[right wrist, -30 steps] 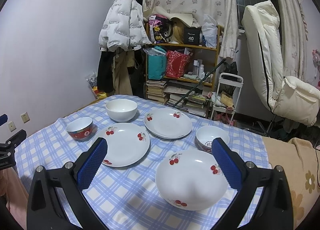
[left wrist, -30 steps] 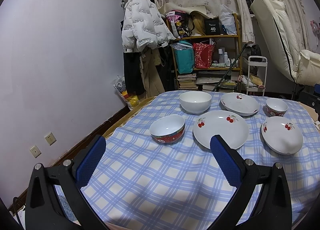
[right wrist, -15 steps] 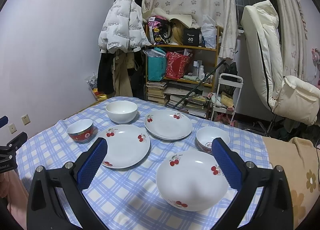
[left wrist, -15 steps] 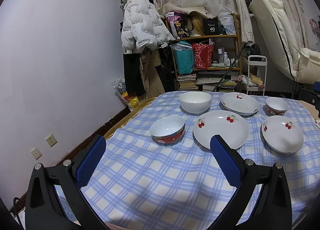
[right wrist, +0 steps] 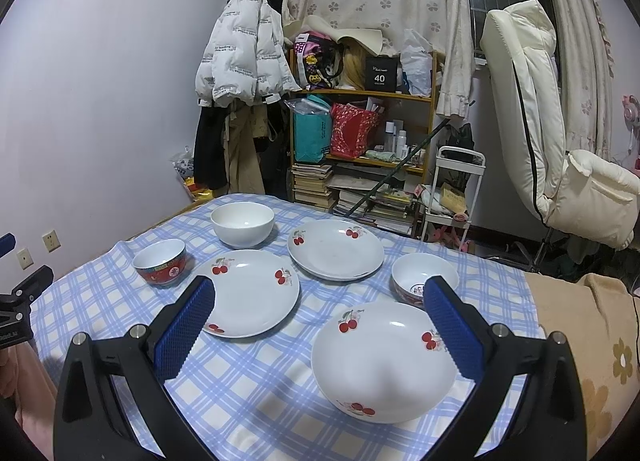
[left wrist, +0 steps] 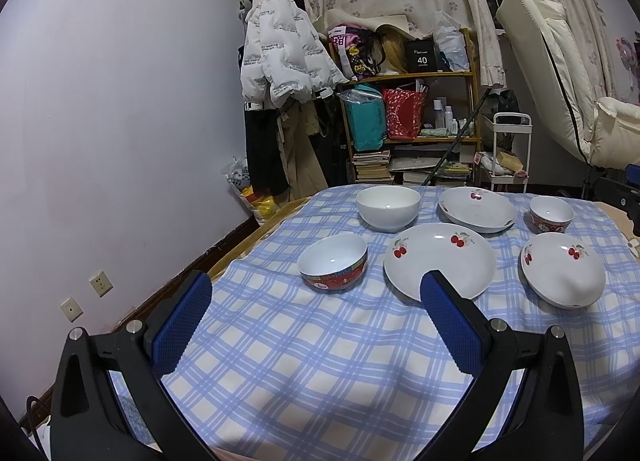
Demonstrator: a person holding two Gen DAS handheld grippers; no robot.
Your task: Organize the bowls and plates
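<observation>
Three white cherry-print plates lie on the blue checked tablecloth [left wrist: 312, 373]: a middle plate [left wrist: 438, 259] [right wrist: 250, 293], a far plate [left wrist: 476, 209] [right wrist: 335, 249] and a near right plate [left wrist: 562, 269] [right wrist: 382, 359]. A plain white bowl [left wrist: 387, 207] [right wrist: 242, 223] stands at the back. Two red-sided bowls stand apart, one on the left [left wrist: 333, 267] [right wrist: 160, 262] and one on the right [left wrist: 551, 213] [right wrist: 422, 279]. My left gripper [left wrist: 316, 287] hovers open, short of the left red bowl. My right gripper [right wrist: 318, 291] hovers open above the near right plate. Neither holds anything.
A cluttered wooden shelf [right wrist: 360, 129] and a hung white jacket [left wrist: 280, 57] stand behind the table. A white recliner [right wrist: 540, 129] and a small white cart [right wrist: 454, 197] stand at the right. The table's left edge runs near the wall [left wrist: 100, 141]. The left gripper's body [right wrist: 18, 309] shows at the right wrist view's left edge.
Both views have drifted only slightly; the dishes sit a touch lower and closer in each frame. Both grippers have stayed open and no dish has moved.
</observation>
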